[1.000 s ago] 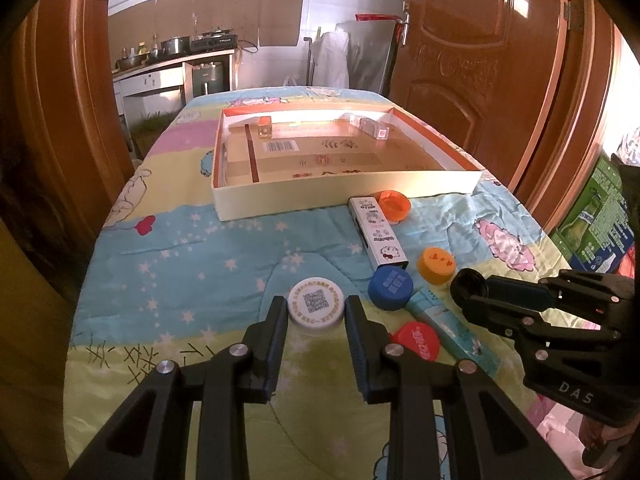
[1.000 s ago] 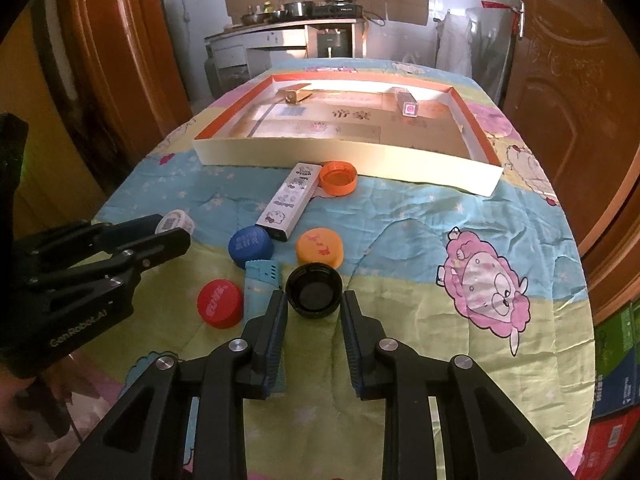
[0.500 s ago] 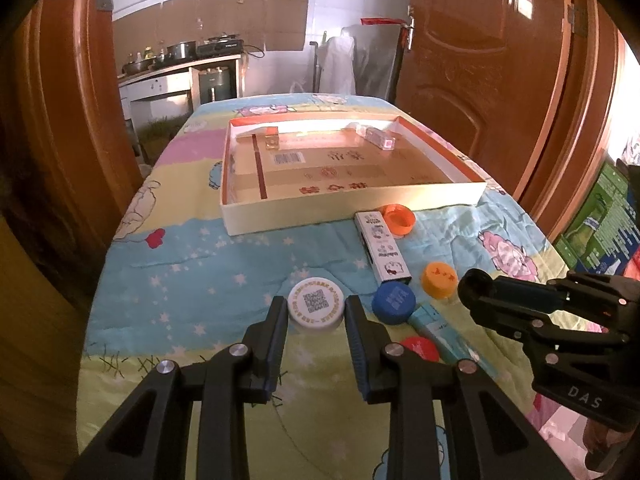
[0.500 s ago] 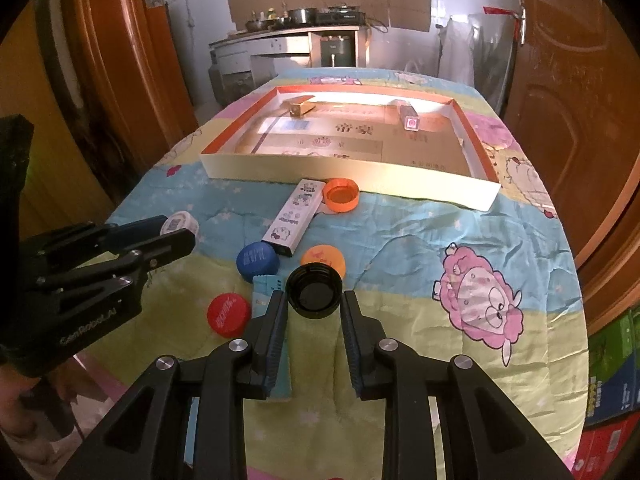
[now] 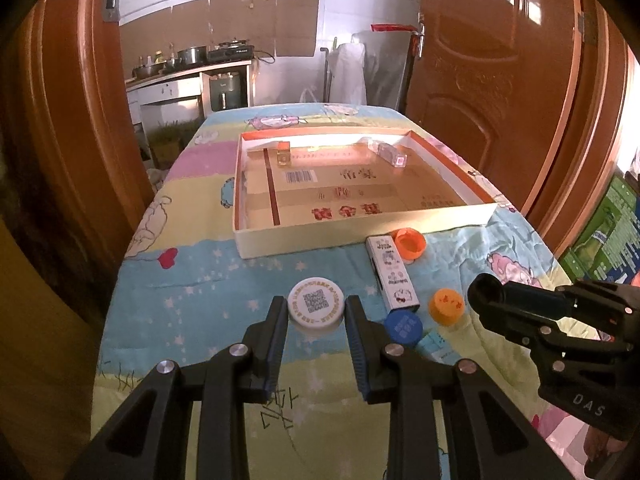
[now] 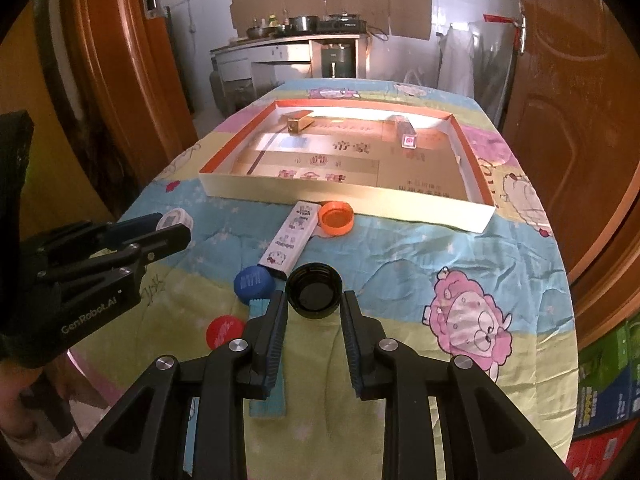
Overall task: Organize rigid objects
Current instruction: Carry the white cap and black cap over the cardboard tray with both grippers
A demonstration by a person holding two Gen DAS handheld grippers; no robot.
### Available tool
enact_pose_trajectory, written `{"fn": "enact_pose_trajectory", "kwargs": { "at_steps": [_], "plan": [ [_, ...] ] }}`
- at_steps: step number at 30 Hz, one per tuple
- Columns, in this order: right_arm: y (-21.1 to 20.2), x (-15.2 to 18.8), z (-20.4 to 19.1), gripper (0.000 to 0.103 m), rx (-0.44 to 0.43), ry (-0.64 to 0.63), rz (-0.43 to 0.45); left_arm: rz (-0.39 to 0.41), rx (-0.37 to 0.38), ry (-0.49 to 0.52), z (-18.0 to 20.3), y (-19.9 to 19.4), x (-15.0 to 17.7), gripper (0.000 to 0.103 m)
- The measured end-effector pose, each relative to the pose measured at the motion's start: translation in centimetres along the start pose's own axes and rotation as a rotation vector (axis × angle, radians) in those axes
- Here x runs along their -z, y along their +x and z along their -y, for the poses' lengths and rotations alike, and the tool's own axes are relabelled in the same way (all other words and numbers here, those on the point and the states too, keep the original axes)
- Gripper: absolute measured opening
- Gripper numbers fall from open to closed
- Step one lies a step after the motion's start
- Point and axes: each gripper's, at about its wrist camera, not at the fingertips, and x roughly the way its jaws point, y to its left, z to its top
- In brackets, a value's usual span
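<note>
Cartoon-print counter carries a shallow tray near scattered caps; left tool grips the white cap, right tool grips the black cap.

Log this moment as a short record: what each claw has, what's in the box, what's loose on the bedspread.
left claw: closed on white QR-code cap
right claw: closed on black cap
shallow box: two small cartons at far end
loose: blue cap, red cap, orange lid, long white carton
</note>
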Motion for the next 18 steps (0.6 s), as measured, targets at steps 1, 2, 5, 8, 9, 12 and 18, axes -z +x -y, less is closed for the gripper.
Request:
{"fn": "enact_pose_trajectory", "kwargs": {
  "at_steps": [1,2,5,8,9,12,18],
  "plan": [
    [-0.1,-0.2,0.0,0.028,0.0,-0.001,0.003,0.003,0.0,0.001,0.0,0.0,-0.2,0.03],
    [-0.1,-0.4,0.1,0.028,0.0,-0.003,0.008,0.005,-0.001,0.002,0.1,-0.1,-0.3,0.03],
    [-0.3,-0.9,0.1,0.028,0.003,-0.006,0.019,0.014,-0.001,0.005,0.2,-0.1,-0.9,0.03],
    [-0.4,-1.4,0.3,0.028,0.005,-0.006,0.03,0.022,-0.003,0.014,0.5,-0.1,-1.6,0.03],
    [-0.5,-1.6,0.3,0.028,0.005,-0.006,0.033,0.024,-0.003,0.015,0.5,-0.1,-1.8,0.03],
    [-0.5,-2.0,0.5,0.028,0.008,-0.007,0.039,0.03,-0.004,0.02,0.7,-0.1,-2.4,0.03],
    [-0.5,-2.9,1.1,0.028,0.011,-0.001,0.048,0.042,-0.003,0.03,1.0,0.1,-3.5,0.03]
  ]
}}
